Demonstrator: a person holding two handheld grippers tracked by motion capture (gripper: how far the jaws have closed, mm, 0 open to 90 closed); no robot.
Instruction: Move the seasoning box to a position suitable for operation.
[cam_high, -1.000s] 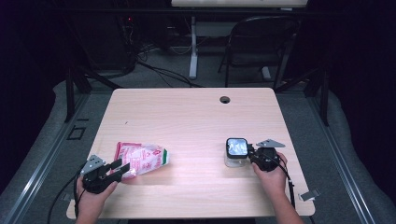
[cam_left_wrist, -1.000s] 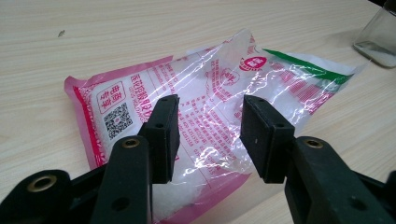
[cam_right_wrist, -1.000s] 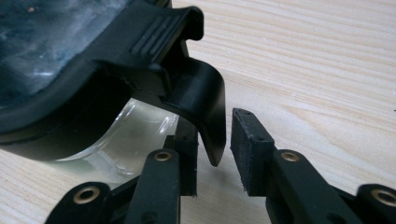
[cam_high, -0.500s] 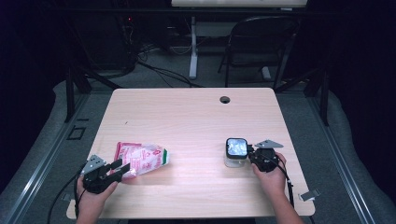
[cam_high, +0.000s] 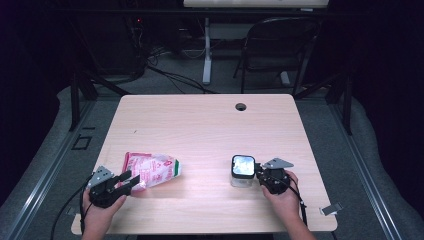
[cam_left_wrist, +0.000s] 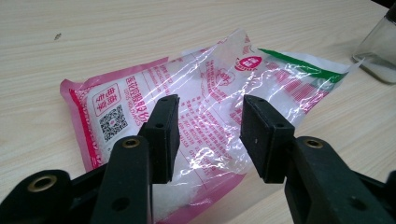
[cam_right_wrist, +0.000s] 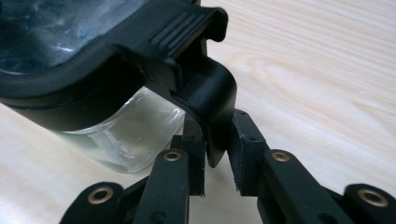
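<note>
On the table (cam_high: 210, 130), the jar (cam_high: 242, 171) stands well to the right of the bag (cam_high: 150, 170). In the high view the right claw (cam_high: 260, 175) is at the jar's right side. The right gripper view shows more: the jaws have just been closing, and the black latch (cam_right_wrist: 205, 93) of the jar's lid (cam_right_wrist: 93, 60) sits between them, though contact is not clear. The left gripper view shows the left claw (cam_left_wrist: 210, 135) half open above the bag's near end, with white grains inside the bag.
</note>
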